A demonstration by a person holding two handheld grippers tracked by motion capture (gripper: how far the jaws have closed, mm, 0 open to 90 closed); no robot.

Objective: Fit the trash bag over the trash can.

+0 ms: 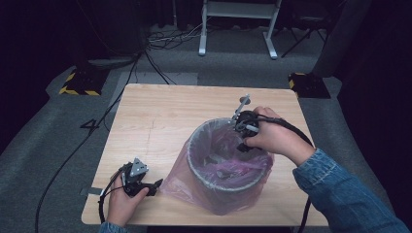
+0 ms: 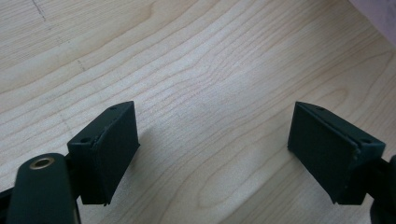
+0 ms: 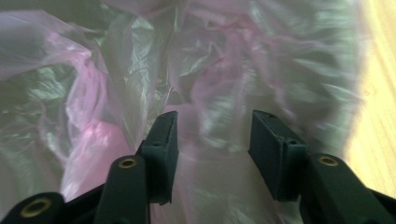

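Grey bin [image 1: 228, 187] lined with a pink bag [image 1: 175, 179] stands on the near-right part of the wooden surface [image 1: 160, 111], bag skirt spilling over its rim onto the wood. Right hand-held gripper [image 1: 243, 133] sits at the bin's far-right rim, pointing down into the bin; its own view shows jaws parted, nothing clamped, crumpled pink bag [image 3: 116, 79] film just ahead of them. Left hand-held gripper [image 1: 145, 184] rests near-left on the surface, just left of the bag skirt, jaws spread wide over bare wood [image 2: 205, 93], released.
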